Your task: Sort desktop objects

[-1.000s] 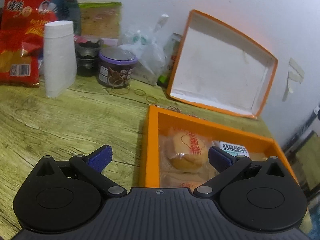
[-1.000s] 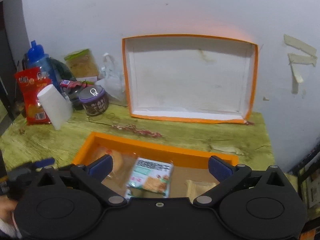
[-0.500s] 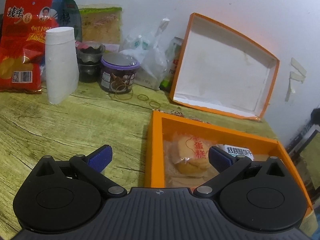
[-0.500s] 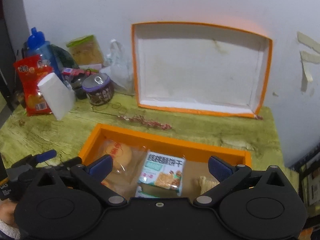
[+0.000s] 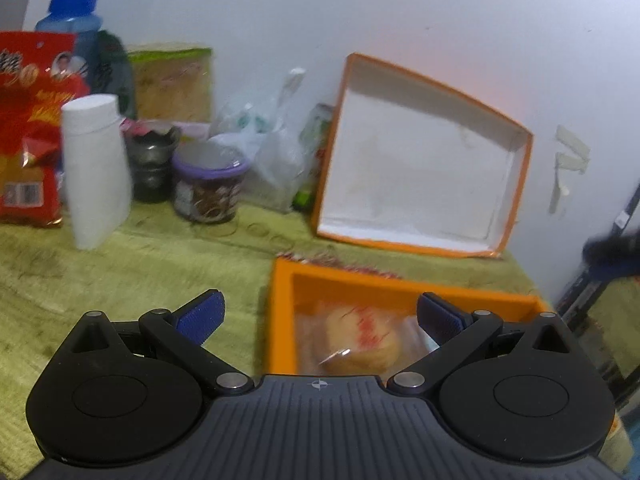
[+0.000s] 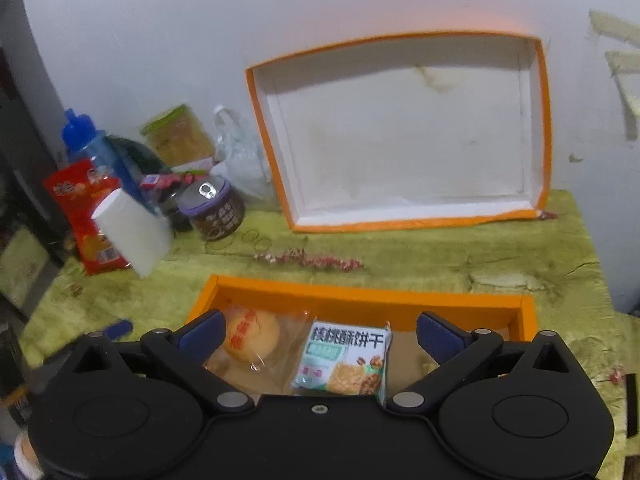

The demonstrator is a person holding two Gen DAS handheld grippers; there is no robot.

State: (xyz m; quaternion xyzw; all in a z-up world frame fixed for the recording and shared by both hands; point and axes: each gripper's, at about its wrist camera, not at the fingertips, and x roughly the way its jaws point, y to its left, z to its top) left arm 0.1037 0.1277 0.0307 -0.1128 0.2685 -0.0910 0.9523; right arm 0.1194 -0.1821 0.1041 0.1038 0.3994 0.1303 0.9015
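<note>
Both hand-held grippers, left (image 5: 318, 314) and right (image 6: 318, 330), are spread wide and grip nothing, each poised over the near edge of the open orange cardboard box (image 6: 360, 294) on the green wood-grain desk (image 6: 460, 256). Inside the box lie a clear-wrapped round yellow cake (image 6: 250, 334) and, just beside it, a white-and-green cracker packet (image 6: 344, 356). Farther back, the white-lined orange box lid (image 6: 404, 136) leans against the wall.

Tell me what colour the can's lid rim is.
Purple, clearest in the right wrist view on the can.

Left tool (image 5: 318, 316) open, empty; wrapped cake (image 5: 360, 338) in orange box (image 5: 280, 312).
</note>
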